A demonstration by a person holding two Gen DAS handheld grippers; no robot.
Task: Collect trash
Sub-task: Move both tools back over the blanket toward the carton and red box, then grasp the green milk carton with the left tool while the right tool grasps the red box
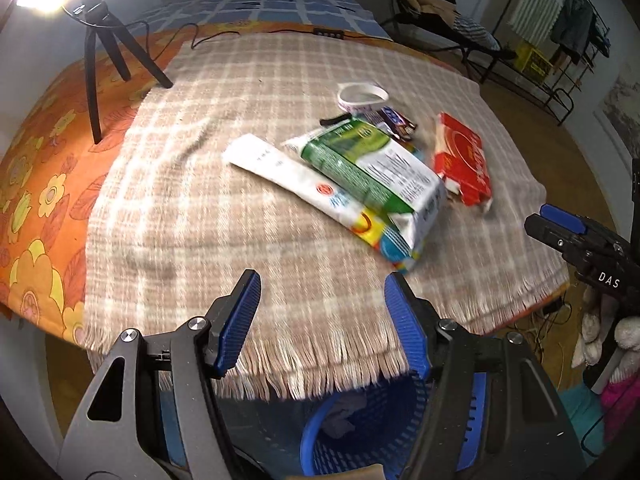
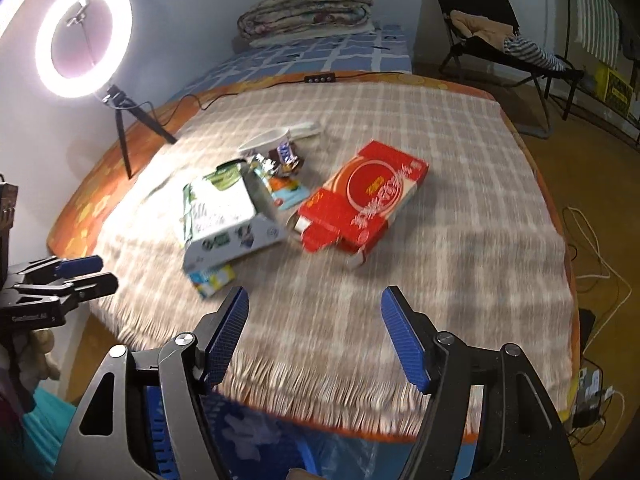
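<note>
Left wrist view: the left gripper (image 1: 322, 312) stands released and empty above the blue basket (image 1: 360, 432), the trash pile's green-and-white bag (image 1: 372, 164) lying far across the plaid blanket (image 1: 192, 200); the overlapping wrappers risk a partial grab. Right wrist view: the right gripper (image 2: 314, 328), likewise released, faces the red box (image 2: 368, 196), whose open flaps could snag; a ring light (image 2: 83, 38) stands far left, clear of the reach.

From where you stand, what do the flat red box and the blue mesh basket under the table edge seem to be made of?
The flat red box looks like thin printed cardboard, slightly glossy: its end flaps are folded open, showing pale board inside. The blue mesh basket looks like moulded plastic, judging by its even slotted wall and uniform colour; blur leaves its finish unclear.
</note>
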